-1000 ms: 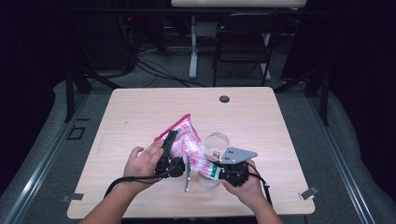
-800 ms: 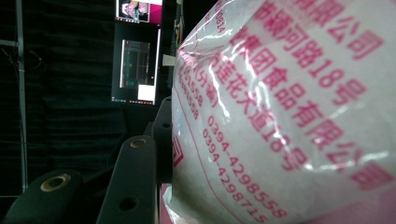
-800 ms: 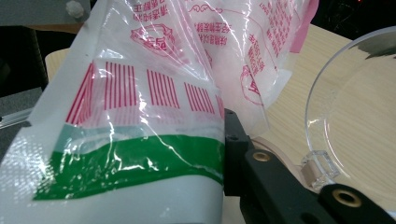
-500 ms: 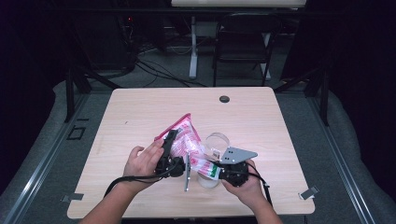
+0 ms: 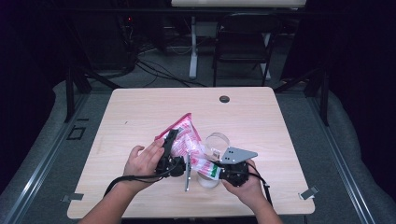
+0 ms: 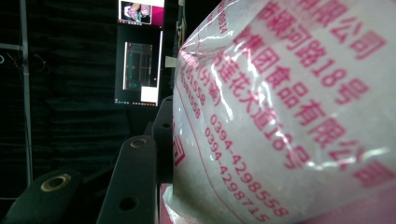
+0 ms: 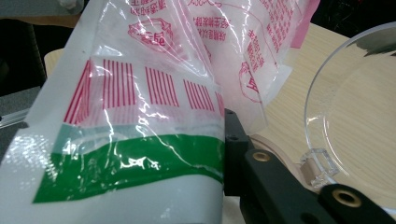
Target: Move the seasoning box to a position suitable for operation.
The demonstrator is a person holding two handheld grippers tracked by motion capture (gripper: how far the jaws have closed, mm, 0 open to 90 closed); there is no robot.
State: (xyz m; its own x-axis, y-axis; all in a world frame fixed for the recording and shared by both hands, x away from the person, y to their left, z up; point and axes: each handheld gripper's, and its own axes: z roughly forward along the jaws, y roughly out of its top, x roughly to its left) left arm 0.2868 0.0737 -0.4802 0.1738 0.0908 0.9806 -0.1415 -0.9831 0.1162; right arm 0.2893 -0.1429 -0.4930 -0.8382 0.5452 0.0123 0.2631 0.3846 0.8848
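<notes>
Both tongs pinch the plastic bag (image 5: 187, 140): left tongs (image 5: 169, 149) at its 9 o'clock edge, right tongs (image 5: 215, 171) at 5 o'clock, beside the clear container (image 5: 217, 141).

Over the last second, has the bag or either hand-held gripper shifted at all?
Nothing visibly changed. The left hand-held gripper and right hand-held gripper hold the pink-printed plastic bag as before, raised and tilted above the table, beside the clear container.
</notes>
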